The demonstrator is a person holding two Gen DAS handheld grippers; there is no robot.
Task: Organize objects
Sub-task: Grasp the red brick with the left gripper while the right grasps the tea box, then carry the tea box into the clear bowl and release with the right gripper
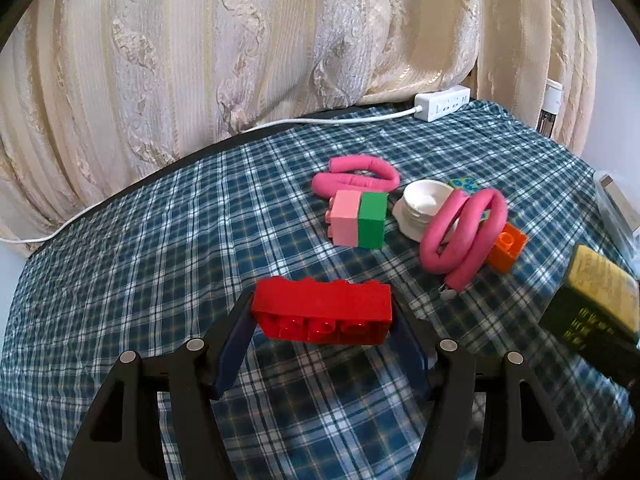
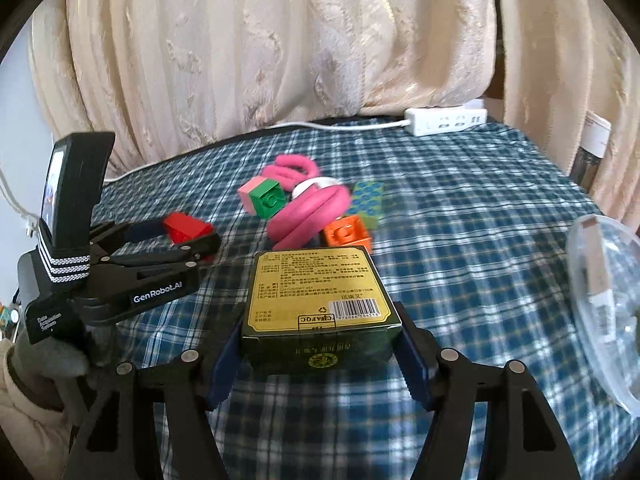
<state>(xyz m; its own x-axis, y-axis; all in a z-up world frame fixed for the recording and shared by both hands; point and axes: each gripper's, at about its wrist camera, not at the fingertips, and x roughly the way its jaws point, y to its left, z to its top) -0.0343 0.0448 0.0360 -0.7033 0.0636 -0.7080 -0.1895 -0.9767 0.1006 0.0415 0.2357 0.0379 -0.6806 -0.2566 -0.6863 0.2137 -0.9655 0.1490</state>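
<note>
Left wrist view: my left gripper (image 1: 322,316) pinches a red building brick (image 1: 323,312) at lower centre, its two fingers pressed against the brick's ends above the blue plaid cloth (image 1: 140,240). Right of centre, a pink-and-green block (image 1: 359,219) lies beside a white lid (image 1: 424,210). One pink foam roller (image 1: 356,176) curls behind the block; a second pink foam loop (image 1: 464,236) drapes over the lid and touches an orange brick (image 1: 507,248). A white power strip (image 1: 442,103) sits at the cloth's far edge, below the cream curtain (image 1: 240,48).

Right wrist view: my right gripper (image 2: 322,340) clamps a dark green box (image 2: 320,304) with a gold label, low in the centre of the frame, both pads against its sides. At left, the other gripper carries the red brick. The pile of blocks and pink loops sits mid-frame behind the box, with a patterned green tile (image 2: 366,200) alongside. A clear plastic container (image 2: 600,300) fills the right edge.
</note>
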